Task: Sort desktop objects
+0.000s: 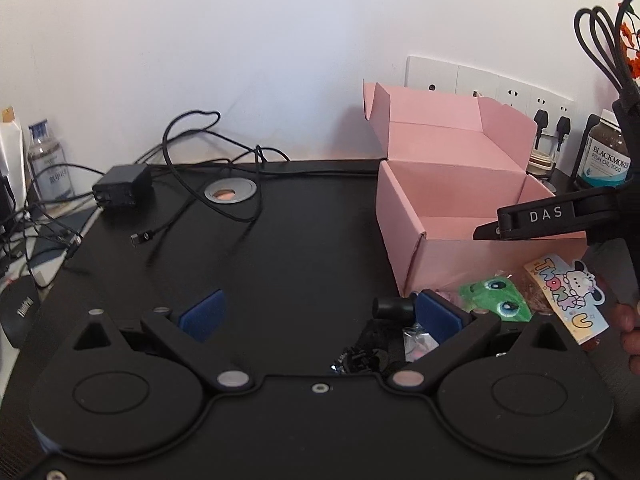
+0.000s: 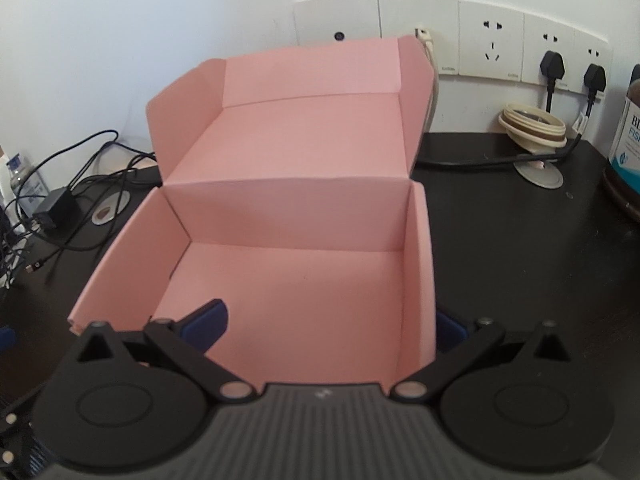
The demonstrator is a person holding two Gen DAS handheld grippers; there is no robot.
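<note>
- left tool (image 1: 318, 314) spread wide and empty, low over the black surface (image 1: 280, 240), blue pads (image 1: 202, 314) well apart; probably readied for the small clutter by its right finger.
- right tool (image 2: 332, 326) likewise spread and holding nothing, one finger inside the pink box (image 2: 288, 272), the other outside its right wall; seemingly straddling that wall to steady or shift the box.
- pink box open, lid flaps folded back toward the wall sockets (image 2: 492, 40), interior bare; most likely the bin for sorted things.
- things to sort clustered just in front of the box's near corner: green frog-eyed item (image 1: 498, 300), cartoon dog sticker (image 1: 568, 292), black cylinder (image 1: 390, 307), tangled black strap (image 1: 360, 354) with a shiny wrapper (image 1: 418, 344) beside it.
- frog item soft-looking, glossy; sticker flat, bright.
- charger and cables (image 1: 124, 188) well apart on the far left.
</note>
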